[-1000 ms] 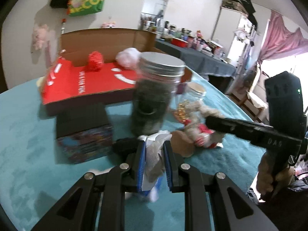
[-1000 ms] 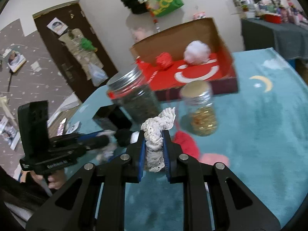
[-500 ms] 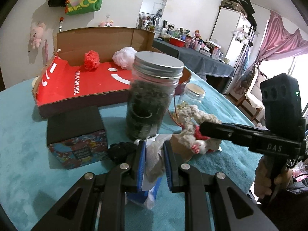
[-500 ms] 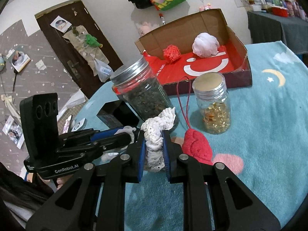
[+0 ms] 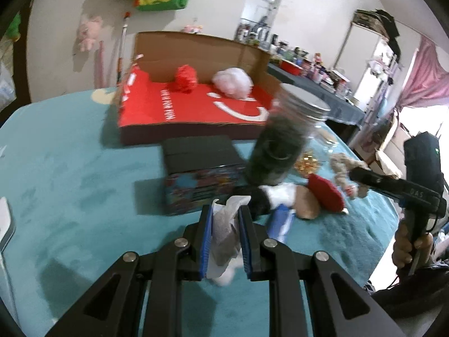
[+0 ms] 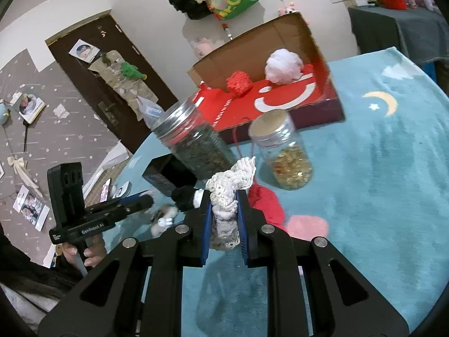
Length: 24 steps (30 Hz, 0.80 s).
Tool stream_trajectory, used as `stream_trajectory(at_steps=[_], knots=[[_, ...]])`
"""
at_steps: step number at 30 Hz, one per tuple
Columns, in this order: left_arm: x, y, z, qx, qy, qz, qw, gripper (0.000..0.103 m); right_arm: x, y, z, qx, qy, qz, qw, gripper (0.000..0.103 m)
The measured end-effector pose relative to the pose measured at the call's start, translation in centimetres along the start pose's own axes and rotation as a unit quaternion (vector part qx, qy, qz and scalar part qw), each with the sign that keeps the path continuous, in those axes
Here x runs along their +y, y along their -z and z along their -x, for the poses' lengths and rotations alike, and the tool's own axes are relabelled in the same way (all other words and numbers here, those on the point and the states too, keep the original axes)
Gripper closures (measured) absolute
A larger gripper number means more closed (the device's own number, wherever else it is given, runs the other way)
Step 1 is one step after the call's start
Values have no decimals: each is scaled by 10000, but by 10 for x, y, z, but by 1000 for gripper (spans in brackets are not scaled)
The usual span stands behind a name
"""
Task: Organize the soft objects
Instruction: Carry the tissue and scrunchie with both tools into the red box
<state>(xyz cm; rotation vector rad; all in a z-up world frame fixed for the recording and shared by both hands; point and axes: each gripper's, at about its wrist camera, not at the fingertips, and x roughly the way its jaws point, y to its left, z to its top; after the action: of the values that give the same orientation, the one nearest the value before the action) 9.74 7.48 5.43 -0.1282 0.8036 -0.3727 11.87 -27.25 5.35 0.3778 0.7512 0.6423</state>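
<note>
Knobbly crocheted cloth (image 6: 228, 193), glossy glass jar (image 6: 282, 151)

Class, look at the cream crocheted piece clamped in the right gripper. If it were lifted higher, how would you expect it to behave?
The crocheted piece would probably flop: its loose top already curls over above the right gripper. It looks light, being open yarn. It seems unlikely to slip, since the jaws pinch its knobbly surface.

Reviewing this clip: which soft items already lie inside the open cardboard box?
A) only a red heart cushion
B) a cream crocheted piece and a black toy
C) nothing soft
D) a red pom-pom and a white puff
D: in the right wrist view the red pom-pom and the white puff sit on the red floor of the cardboard box.
</note>
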Motion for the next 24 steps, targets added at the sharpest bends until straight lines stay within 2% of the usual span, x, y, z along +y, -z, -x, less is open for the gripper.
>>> stream_trajectory(at_steps=[6,12,17,20,24], knots=[[29,-1,3,67,-344,113,9993,83,-19,-6,13,-75,31,-278,9996,87],[51,-9,-6,182,-548,-101,9983,83,-34,-17,27,-126,437,-214,9987,87],[65,-21,-19,291,-623,-535,9962,83,-38,-29,20,135,860,291,9958,87],[69,-29,-25,295,-645,-762,9946,83,-38,-37,11,308,1262,784,9884,87],[73,-41,-32,304,-502,-1047,9928,83,-38,-49,0,524,1527,1404,9768,87]])
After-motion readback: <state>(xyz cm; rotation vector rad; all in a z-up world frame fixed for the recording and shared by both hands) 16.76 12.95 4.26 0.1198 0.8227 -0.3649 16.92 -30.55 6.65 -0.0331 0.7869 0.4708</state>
